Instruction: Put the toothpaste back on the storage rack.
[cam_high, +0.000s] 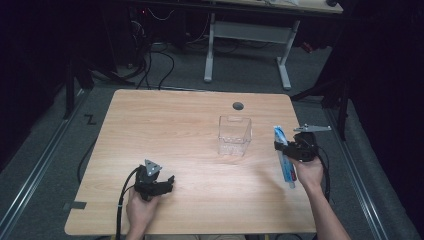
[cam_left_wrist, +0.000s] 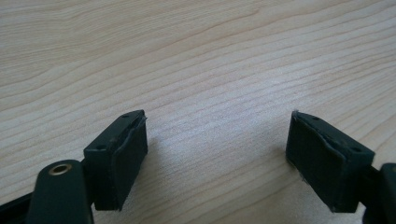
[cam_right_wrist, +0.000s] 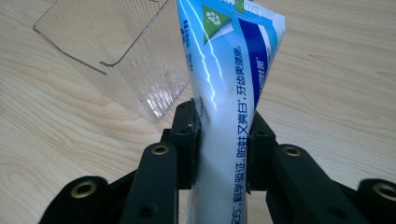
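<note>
Blue-and-white toothpaste tube (cam_right_wrist: 224, 93) sat clenched in my right gripper (cam_right_wrist: 223, 140), clear plastic box (cam_high: 234, 135) just beyond; my left gripper (cam_left_wrist: 217, 154) gaped empty.

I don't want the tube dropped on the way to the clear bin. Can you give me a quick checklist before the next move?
1. Right gripper clamped on toothpaste tube: ok, jaws squeeze its middle.
2. Clear plastic container upright, opening up: ok.
3. Container empty: ok, as far as visible.
4. Left gripper out of the way: ok, open, near the table's front-left.
5. Tube's cap end free of the table: cannot tell.
</note>
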